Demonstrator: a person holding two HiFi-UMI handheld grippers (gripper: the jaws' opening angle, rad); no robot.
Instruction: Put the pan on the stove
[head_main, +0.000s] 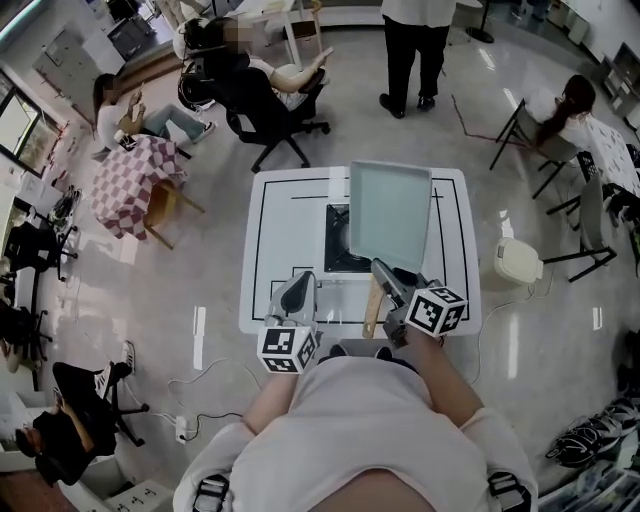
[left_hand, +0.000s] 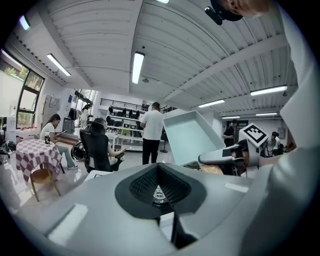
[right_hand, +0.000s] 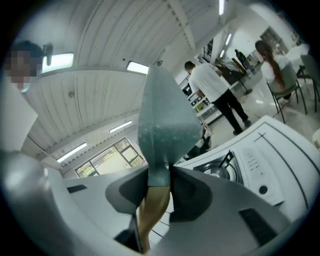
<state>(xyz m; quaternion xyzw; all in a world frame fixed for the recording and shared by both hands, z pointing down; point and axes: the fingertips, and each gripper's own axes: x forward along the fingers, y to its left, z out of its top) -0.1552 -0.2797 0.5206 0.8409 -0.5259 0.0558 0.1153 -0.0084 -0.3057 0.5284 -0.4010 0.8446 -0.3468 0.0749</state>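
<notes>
The right tongs (head_main: 385, 275) clench the pan (head_main: 388, 212) by its handle, raised over the stove (head_main: 338, 245). The left tongs (head_main: 297, 292) are clenched and empty. The next move probably calls for lowering the pan level.

the pan (head_main: 390, 212) hangs over the right side of the stove (head_main: 338, 242). the left half of the table (head_main: 283, 228) lies bare, the left gripper (head_main: 299, 285) at its front edge.

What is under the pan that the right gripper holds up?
From above, the stove on the white table lies below the pan. Only its black left part shows; the pan hides the rest.
</notes>
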